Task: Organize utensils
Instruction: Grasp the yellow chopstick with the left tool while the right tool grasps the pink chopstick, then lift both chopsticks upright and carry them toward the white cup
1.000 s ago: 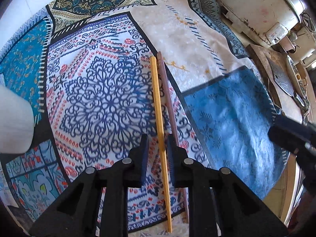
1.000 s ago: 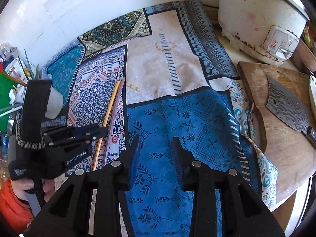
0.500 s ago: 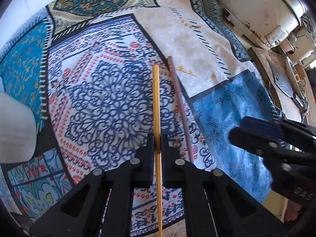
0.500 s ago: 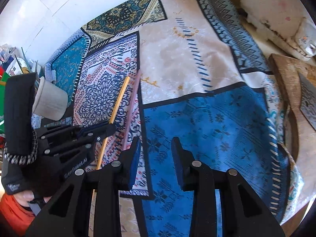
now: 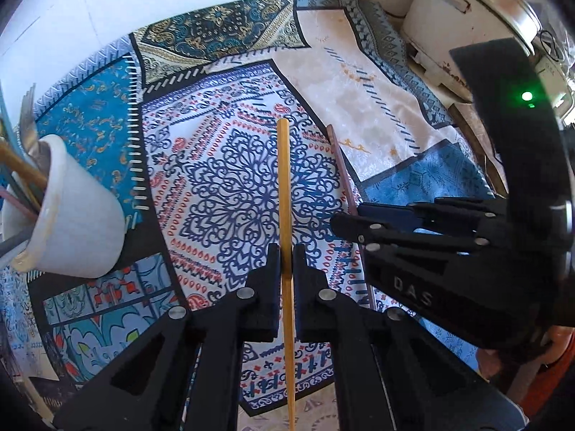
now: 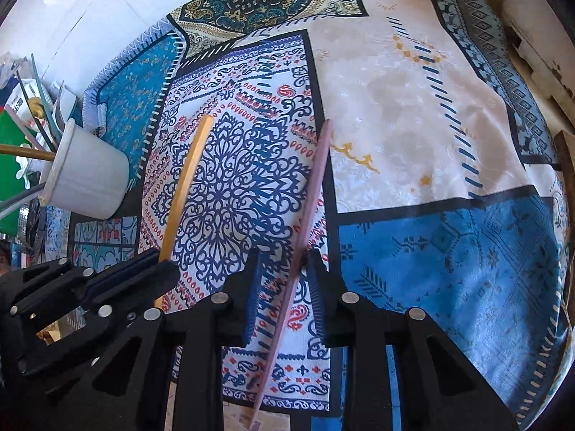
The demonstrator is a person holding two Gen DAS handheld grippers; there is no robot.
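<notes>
While my left hand-held gripper (image 5: 286,262) stands closed on the yellow chopstick (image 5: 285,194), that stick runs straight forward between its pads above the patterned cloth (image 5: 230,186); my right hand-held gripper (image 6: 284,280) has just been closing, and the pink chopstick (image 6: 309,212) passes slantwise between its jaws, with a gap still visible on either side; I see this stick lying on the cloth covering the desk; the white cup (image 6: 90,179) of utensils stands at the left, well apart from both sticks; I note a white appliance (image 5: 463,25) at the far right.
</notes>
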